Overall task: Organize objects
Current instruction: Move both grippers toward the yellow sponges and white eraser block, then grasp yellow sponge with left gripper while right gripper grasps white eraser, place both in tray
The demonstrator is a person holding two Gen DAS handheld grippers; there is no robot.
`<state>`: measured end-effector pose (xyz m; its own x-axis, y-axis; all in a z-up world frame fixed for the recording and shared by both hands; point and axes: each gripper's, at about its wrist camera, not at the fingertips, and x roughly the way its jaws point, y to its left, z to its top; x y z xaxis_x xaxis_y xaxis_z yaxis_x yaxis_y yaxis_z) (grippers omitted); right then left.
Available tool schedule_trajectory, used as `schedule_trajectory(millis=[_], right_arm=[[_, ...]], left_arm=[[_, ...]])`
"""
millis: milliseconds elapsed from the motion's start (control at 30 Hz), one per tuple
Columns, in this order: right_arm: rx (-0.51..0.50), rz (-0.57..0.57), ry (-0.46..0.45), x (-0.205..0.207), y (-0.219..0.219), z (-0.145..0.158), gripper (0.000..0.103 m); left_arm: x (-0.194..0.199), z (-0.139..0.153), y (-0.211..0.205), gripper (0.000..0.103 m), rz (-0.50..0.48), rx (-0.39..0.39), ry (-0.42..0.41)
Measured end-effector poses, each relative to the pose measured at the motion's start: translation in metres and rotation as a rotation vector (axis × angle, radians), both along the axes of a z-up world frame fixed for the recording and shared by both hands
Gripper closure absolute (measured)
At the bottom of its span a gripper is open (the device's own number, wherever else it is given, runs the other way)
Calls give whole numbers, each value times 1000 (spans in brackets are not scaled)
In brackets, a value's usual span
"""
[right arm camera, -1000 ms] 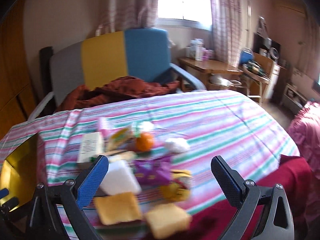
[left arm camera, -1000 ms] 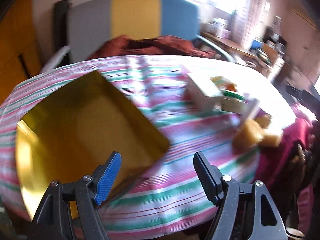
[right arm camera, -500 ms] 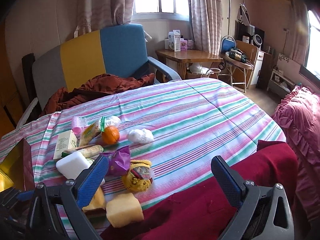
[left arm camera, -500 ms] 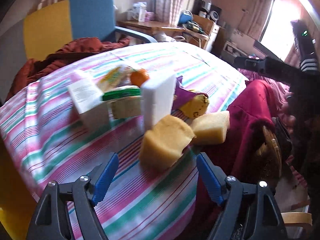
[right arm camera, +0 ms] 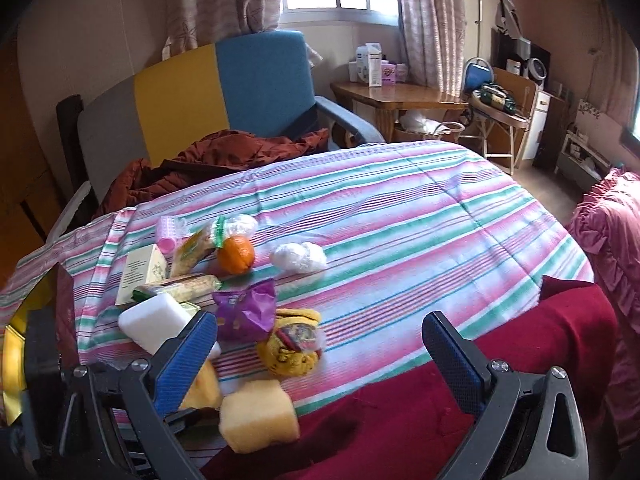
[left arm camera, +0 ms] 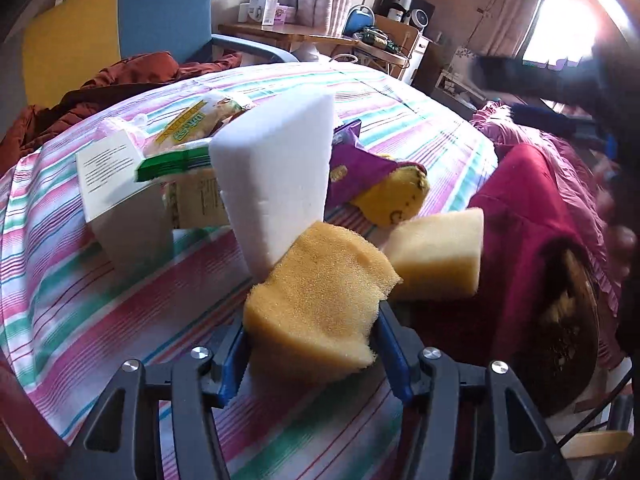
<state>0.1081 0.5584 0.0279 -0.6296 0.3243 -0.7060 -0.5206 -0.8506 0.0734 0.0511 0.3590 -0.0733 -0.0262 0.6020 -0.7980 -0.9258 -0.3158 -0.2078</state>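
A porous yellow sponge point(left arm camera: 316, 300) sits between the blue pads of my left gripper point(left arm camera: 312, 352). The jaws are closing, and both pads press into the sponge's sides just above the striped tablecloth point(left arm camera: 80, 280). The same sponge point(right arm camera: 204, 388) shows in the right wrist view, half hidden. Behind it stands a white foam block point(left arm camera: 276, 176), with a second, paler sponge point(left arm camera: 436, 256) to its right. My right gripper point(right arm camera: 320, 356) hangs open over the table's near edge with nothing between its fingers. The paler sponge point(right arm camera: 260, 420) lies below its left finger.
A purple wrapper point(right arm camera: 246, 308), a yellow plush toy point(right arm camera: 292, 344), an orange point(right arm camera: 236, 254), snack packets and a white carton point(left arm camera: 116, 184) crowd the table's left part. A gold box point(right arm camera: 12, 344) stands at the far left. Red cloth point(right arm camera: 440, 400) drapes the near edge. A chair stands behind.
My left gripper swung from the gold box to the pile, came down over the yellow sponge and closed its jaws onto it. The right gripper shifted a little and stayed open.
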Motion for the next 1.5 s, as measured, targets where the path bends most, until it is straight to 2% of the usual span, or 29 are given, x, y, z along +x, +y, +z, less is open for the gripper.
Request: schedule_trajectory(millis=[200, 400, 633, 800, 933, 1000, 1033, 1067, 1133, 1367, 1500], right_arm=[[-78, 163, -8, -34, -28, -6, 0], [-101, 347, -84, -65, -74, -23, 0], [-157, 500, -158, -95, -117, -41, 0], [-124, 546, -189, -101, -137, -43, 0], [-91, 506, -213, -112, -142, -51, 0], [-108, 481, -220, -117, -142, -58, 7], [-117, 465, -219, -117, -140, -61, 35], [-123, 446, -225, -118, -138, -63, 71], [-142, 400, -209, -114, -132, -61, 83], [-141, 419, -105, -90, -127, -23, 84], [-142, 499, -43, -91, -146, 1, 84]], left_arm=[[-3, 1, -26, 46, 21, 18, -21], [-3, 1, -53, 46, 36, 24, 44], [2, 2, -81, 46, 40, 35, 63], [0, 0, -102, 46, 71, 33, 46], [-3, -1, -111, 46, 98, 37, 32], [-4, 2, -115, 46, 108, 46, 31], [-4, 2, -117, 46, 113, 50, 29], [-3, 3, -116, 46, 119, 54, 27], [-5, 6, -122, 46, 131, 68, 23], [-12, 42, -161, 46, 231, 173, 21], [-34, 68, -208, 45, 395, 230, 21]])
